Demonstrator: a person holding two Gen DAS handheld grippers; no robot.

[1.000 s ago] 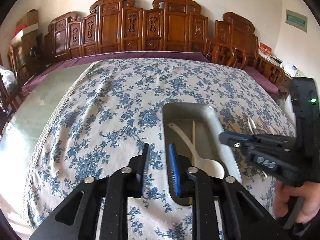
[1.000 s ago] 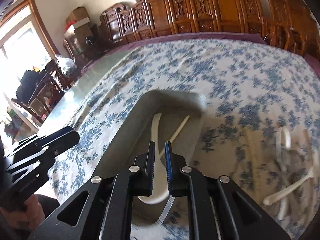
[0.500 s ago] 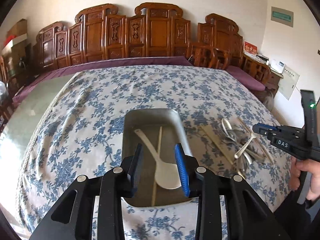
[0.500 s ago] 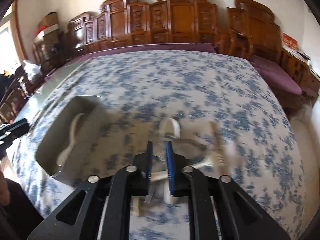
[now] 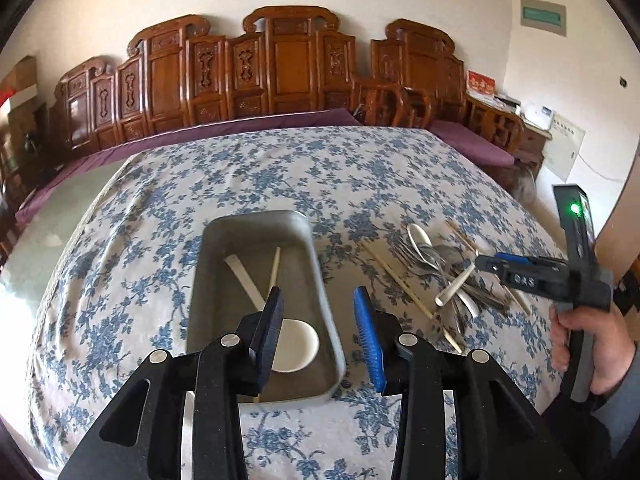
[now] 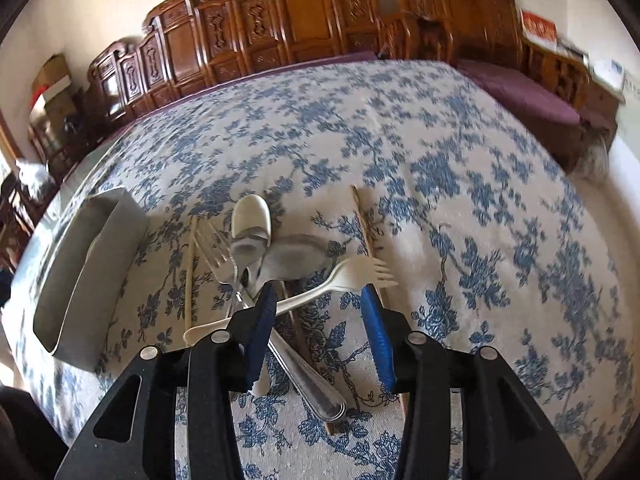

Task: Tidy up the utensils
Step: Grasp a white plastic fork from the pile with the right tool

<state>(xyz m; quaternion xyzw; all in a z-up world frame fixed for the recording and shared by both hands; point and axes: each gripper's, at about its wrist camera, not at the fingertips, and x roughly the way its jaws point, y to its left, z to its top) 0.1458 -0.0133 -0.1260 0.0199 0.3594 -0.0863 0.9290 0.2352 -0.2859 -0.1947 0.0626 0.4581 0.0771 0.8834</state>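
We see our left gripper [image 5: 318, 334] hanging over the grey metal tray [image 5: 320, 276] on the blue-flowered tablecloth [image 5: 280, 168]. Its jaws have just been opening and nothing is between them. A white plastic spoon [image 5: 294, 344] and one pale chopstick [image 5: 274, 266] lie in the tray. Our right gripper [image 6: 318, 336] hangs over the pile of loose utensils [image 6: 256, 248] beside the tray. Its jaws have just spread too, above a white plastic fork [image 6: 352, 274], pinching nothing.
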